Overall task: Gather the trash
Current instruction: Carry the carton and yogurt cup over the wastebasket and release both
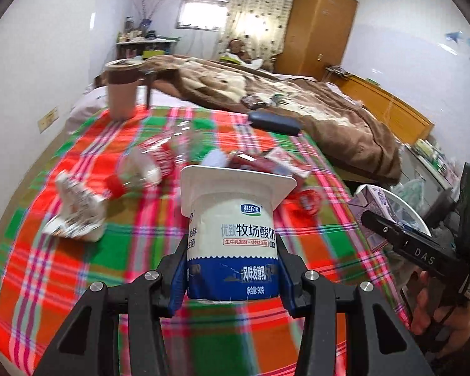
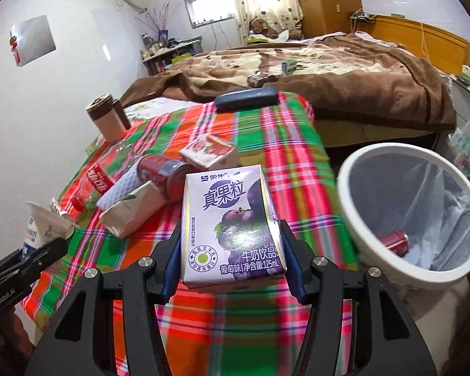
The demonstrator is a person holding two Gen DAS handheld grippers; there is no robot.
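Left gripper (image 1: 232, 269) pinching yogurt cup (image 1: 232, 235) low on its body, right gripper (image 2: 232, 260) pinching purple milk carton (image 2: 232, 225) by its sides; both lifted clear of plaid-covered bench (image 2: 266, 156). White bin (image 2: 354, 219) with liner just off the bench's right edge, red can (image 2: 394, 241) already inside. Step in hand looks like carry to bin. Next: swing carton over the rim, spread gripper, then the cup. Still on bench: clear bottle (image 2: 103, 172), beige carton (image 2: 134, 213), red can (image 2: 166, 172), small red box (image 2: 210, 153).
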